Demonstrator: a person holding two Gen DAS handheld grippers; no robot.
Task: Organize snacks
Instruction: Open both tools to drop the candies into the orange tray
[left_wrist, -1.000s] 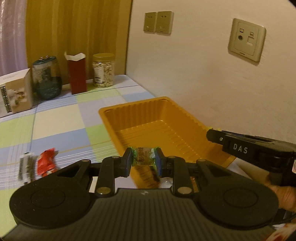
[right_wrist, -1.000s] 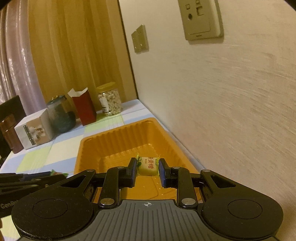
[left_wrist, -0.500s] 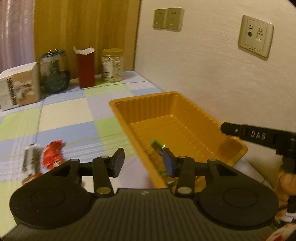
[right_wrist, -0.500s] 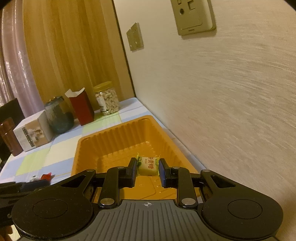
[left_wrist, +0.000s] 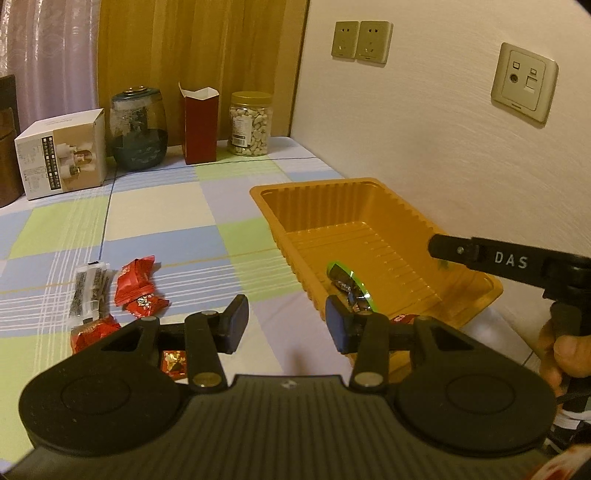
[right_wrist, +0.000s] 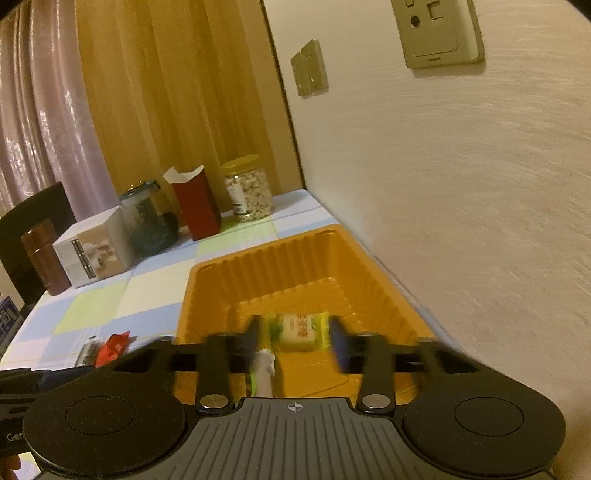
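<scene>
Left gripper (left_wrist: 286, 319): parted, empty; green-edged candy (left_wrist: 349, 282) in orange tray (left_wrist: 373, 221), seen here only. Right gripper (right_wrist: 295, 345): jaws just opening, yellow candy (right_wrist: 299, 330) loose between them.

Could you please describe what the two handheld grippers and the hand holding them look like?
Both the left gripper and the right gripper are matte black, with a ribbed grey body, two round discs, brass-coloured pivot pins and dark blue pads. Seen from the left, the right one bears white letters "DAS". The hand wears no glove.

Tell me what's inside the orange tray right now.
In the orange tray: a green-edged candy on the ribbed floor, and a yellow-wrapped candy between the right tool's just-opened jaws. Both tools hide the near end.
</scene>
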